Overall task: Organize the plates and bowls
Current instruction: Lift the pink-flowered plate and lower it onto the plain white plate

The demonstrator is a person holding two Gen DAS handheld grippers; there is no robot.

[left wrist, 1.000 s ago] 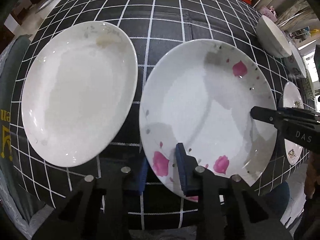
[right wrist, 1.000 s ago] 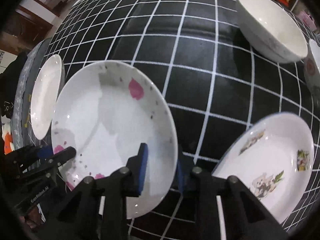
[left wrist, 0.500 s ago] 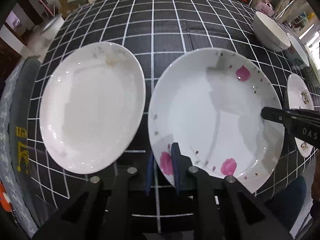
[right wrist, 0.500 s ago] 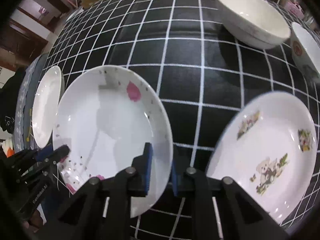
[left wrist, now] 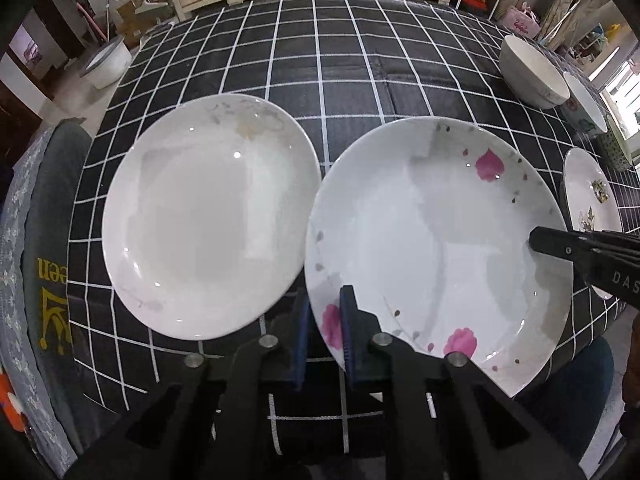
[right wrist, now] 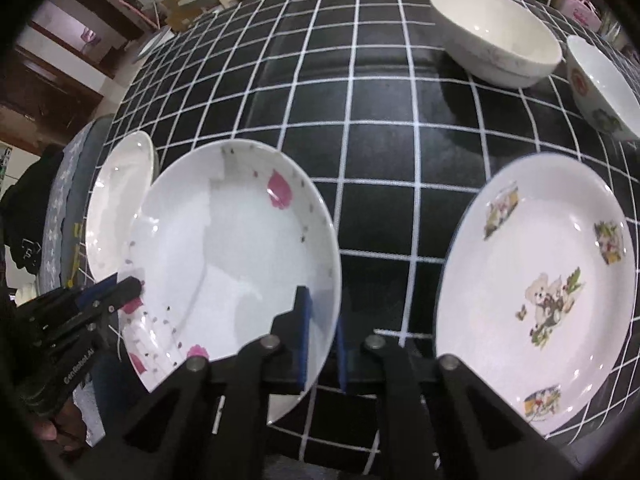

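White plate (left wrist: 432,232) – pink petals – pinched by left gripper (left wrist: 324,336) and right gripper (right wrist: 320,336)

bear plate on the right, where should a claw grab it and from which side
Probably by the thin raised rim of the bear plate, at its near edge, coming down from above with one finger inside and one outside. It lies flat on the checked cloth, so only the rim offers a pinch.

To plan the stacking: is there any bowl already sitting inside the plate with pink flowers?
No. In the right wrist view the pink-flower plate is empty inside, and both bowls stand apart on the far cloth.
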